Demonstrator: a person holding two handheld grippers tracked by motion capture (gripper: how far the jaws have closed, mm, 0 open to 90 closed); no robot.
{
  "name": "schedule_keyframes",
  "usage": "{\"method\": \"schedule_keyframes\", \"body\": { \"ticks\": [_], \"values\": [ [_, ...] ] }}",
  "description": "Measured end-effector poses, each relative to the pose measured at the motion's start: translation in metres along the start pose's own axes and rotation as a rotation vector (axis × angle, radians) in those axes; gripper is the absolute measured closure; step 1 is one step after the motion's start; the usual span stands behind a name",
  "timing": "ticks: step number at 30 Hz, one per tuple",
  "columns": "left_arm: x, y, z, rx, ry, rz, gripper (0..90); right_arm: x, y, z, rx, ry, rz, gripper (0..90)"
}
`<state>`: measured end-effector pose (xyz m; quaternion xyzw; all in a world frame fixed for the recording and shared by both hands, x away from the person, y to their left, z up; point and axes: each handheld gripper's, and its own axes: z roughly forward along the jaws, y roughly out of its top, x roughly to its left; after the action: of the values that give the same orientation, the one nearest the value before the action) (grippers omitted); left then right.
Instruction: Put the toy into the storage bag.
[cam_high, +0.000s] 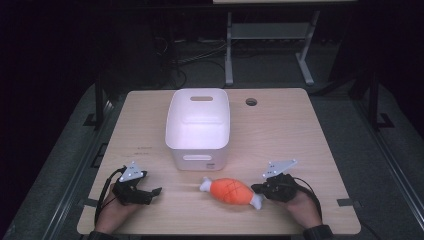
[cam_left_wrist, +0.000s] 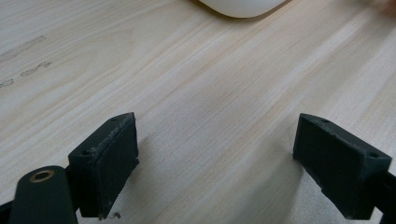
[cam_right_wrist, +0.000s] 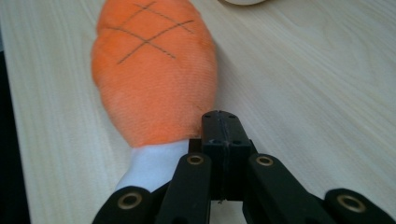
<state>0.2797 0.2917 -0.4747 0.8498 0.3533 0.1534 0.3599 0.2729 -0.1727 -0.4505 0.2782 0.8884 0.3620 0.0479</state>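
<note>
Nearest the camera in the high view, at about 7 o'clock on the wooden table, the person's left hand holds the left gripper. Its jaws point toward 3 o'clock and stand wide apart with nothing between them; the left gripper view shows the two black pads spread over bare wood, with the rounded base of the white bin at 12 o'clock.

At the table's centre stands the white bin, a rectangular tub with handle slots in its near and far walls.

Just below the bin, at about 6 o'clock, lies the plush ham, orange with white bone ends, its long axis running from 10 o'clock to 4 o'clock.

At 5 o'clock the right hand holds the right gripper, tip touching or just beside the toy's near white end. In the right gripper view the jaws are pressed fully together, gripping nothing, with the plush ham just to their left, and its white end is beside the linkage.

A round hole sits at the table's 1 o'clock.
</note>
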Motion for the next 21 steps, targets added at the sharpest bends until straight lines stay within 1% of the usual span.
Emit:
{"method": "schedule_keyframes", "body": {
  "ticks": [3, 13, 17, 19, 21],
  "values": [
    [0.0, 0.0, 0.0, -0.001, 0.0, -0.001, 13.1, 0.005, 0.0, -0.001, 0.004, 0.012, -0.011, 89.6],
    [0.0, 0.0, 0.0, 0.0, 0.0, 0.0, 13.1, 0.016, 0.001, -0.003, 0.009, 0.047, -0.027, 89.7],
    [0.0, 0.0, 0.0, 0.0, 0.0, 0.0, 13.1, 0.018, 0.001, -0.004, 0.011, 0.05, -0.03, 89.6],
    [0.0, 0.0, 0.0, 0.0, 0.0, -0.001, 13.1, 0.018, 0.002, -0.005, 0.009, 0.046, -0.024, 89.6],
    [0.0, 0.0, 0.0, 0.0, -0.001, -0.001, 13.1, 0.017, 0.003, -0.007, 0.003, 0.034, -0.008, 86.3]
  ]
}}
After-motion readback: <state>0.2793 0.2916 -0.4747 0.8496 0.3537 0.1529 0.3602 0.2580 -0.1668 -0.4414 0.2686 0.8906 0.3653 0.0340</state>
